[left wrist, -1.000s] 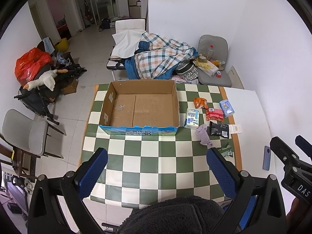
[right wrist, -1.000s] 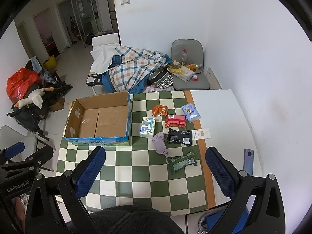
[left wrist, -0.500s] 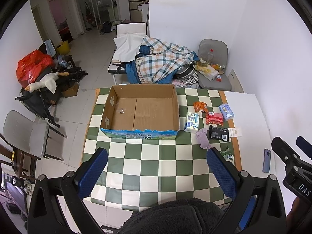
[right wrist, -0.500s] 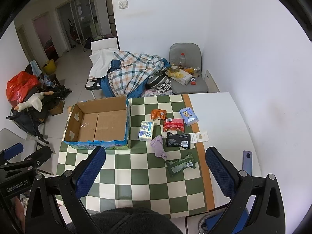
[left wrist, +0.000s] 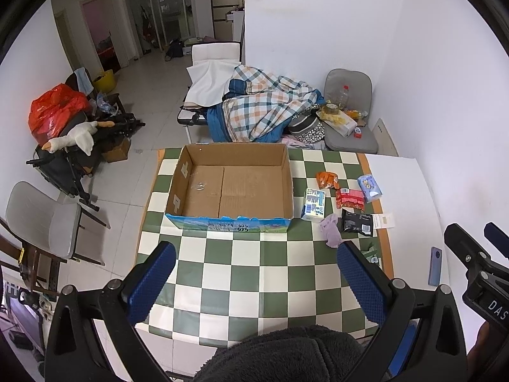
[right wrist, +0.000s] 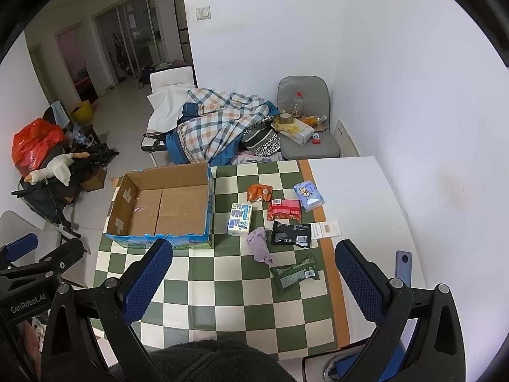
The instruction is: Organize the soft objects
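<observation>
An open, empty cardboard box (left wrist: 229,187) (right wrist: 165,207) sits on the green-and-white checkered table (left wrist: 254,273). To its right lie soft packs: a white-blue tissue pack (right wrist: 239,219), an orange packet (right wrist: 260,192), a red packet (right wrist: 284,210), a light-blue tissue pack (right wrist: 308,195), a black packet (right wrist: 291,234), a purple cloth (right wrist: 259,243) and a green packet (right wrist: 294,275). My left gripper (left wrist: 256,281) is open and empty, high above the table's near side. My right gripper (right wrist: 254,281) is open and empty, also high above the table.
A blue phone (right wrist: 403,265) lies on the white table part at right, with a paper card (right wrist: 326,229) near the black packet. Beyond the table are a plaid blanket (left wrist: 264,108) on a bench, a grey chair (left wrist: 350,127) with clutter, and another grey chair (left wrist: 41,219) left.
Both grippers have risen and pulled back from the table, so the box and packets look smaller and farther. Both stayed open. Nothing on the table moved.
</observation>
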Demonstrator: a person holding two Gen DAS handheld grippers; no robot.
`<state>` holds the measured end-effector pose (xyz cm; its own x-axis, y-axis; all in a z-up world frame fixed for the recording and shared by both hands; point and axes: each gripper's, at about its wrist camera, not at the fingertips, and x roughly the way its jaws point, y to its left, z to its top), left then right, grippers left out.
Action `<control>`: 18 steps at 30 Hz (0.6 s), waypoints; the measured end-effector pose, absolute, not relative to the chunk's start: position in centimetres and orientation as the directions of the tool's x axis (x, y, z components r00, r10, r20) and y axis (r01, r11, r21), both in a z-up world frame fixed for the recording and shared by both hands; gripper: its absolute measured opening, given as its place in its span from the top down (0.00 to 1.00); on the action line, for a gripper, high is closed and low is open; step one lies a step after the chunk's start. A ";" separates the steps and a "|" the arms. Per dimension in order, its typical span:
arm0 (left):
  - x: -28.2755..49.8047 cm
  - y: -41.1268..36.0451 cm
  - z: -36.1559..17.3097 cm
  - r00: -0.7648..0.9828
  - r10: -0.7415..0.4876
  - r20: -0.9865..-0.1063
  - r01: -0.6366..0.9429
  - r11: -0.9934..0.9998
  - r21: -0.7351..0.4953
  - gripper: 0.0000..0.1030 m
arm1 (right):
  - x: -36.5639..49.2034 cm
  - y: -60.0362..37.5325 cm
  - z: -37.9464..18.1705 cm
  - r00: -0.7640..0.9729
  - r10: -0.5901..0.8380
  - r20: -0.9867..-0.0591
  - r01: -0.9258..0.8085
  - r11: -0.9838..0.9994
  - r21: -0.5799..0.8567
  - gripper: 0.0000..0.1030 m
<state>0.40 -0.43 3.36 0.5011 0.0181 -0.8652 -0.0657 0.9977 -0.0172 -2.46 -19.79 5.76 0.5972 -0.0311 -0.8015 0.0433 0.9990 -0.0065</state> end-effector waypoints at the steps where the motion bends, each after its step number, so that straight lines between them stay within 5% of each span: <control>1: 0.4 -0.5 3.4 0.500 0.019 -0.866 -0.064 0.998 -0.015 0.00 | -2.6 -19.8 5.8 0.598 -0.032 -0.801 0.044 0.999 -0.007 0.00; 18: 0.0 -0.4 3.2 0.506 0.018 -0.862 -0.064 0.998 -0.016 0.00 | -3.0 -19.7 5.9 0.603 -0.030 -0.797 0.039 0.999 -0.008 0.00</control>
